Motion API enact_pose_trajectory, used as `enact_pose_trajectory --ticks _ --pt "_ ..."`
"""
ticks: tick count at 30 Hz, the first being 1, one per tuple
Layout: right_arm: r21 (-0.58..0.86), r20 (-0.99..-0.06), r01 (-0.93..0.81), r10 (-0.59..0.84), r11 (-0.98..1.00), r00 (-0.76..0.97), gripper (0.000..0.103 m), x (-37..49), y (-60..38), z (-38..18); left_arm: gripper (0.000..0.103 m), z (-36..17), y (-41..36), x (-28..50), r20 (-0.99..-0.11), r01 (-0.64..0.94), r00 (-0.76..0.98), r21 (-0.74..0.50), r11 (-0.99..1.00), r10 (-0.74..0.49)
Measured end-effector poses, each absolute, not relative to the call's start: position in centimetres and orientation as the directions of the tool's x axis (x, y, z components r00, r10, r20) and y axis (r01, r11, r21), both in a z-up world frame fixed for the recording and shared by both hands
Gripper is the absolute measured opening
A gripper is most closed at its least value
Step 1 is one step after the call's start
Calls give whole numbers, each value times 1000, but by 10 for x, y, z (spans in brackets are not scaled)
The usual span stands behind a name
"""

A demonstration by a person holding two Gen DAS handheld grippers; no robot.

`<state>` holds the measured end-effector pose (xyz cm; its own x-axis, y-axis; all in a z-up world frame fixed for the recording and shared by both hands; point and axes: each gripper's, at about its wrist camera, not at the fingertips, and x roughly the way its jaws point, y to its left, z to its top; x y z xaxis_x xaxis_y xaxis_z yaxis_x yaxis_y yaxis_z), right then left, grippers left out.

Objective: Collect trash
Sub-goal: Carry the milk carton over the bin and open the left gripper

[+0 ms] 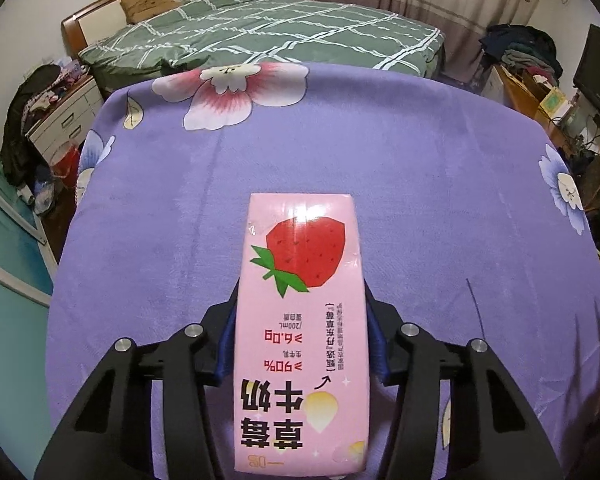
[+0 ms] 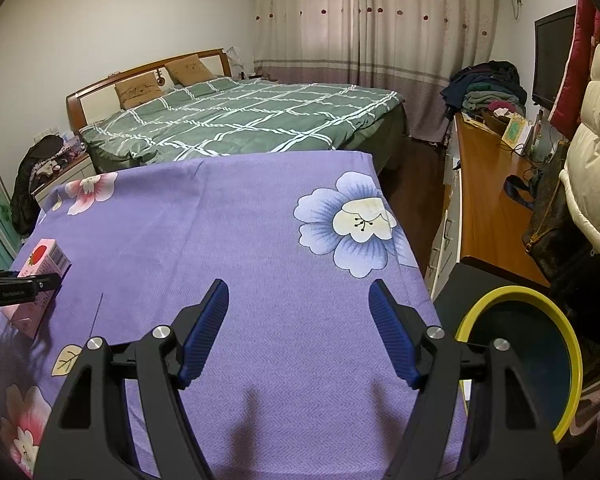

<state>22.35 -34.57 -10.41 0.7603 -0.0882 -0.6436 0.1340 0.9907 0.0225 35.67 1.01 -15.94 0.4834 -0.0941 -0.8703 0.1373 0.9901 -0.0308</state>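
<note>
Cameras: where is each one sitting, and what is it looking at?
Left wrist: sits on the left gripper, looking down along its fingers at the pink milk carton clamped between them on the purple cloth; only the gripper shows.
Right wrist: sits on the right gripper, looking over the cloth with open jaws and nothing between them; a yellow-rimmed bin is at right.
Shared: both face the green bed and curtains; the right view also shows the carton and left gripper at its left edge.

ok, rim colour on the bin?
Yellow rim on the bin, dark inside; shows only in the right wrist view.
</note>
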Motion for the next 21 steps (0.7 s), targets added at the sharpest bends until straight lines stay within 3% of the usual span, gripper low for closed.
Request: enact_pose_trajectory --ticks 11,21 --pt "30 -635 155 -100 988 766 69 216 -360 -95 51 -123 -35 331 -832 239 531 -35 970 -161" --pt "32 -617 265 -189 964 764 69 141 -430 -85 51 -91 -128 308 -802 407 537 -27 913 -263"
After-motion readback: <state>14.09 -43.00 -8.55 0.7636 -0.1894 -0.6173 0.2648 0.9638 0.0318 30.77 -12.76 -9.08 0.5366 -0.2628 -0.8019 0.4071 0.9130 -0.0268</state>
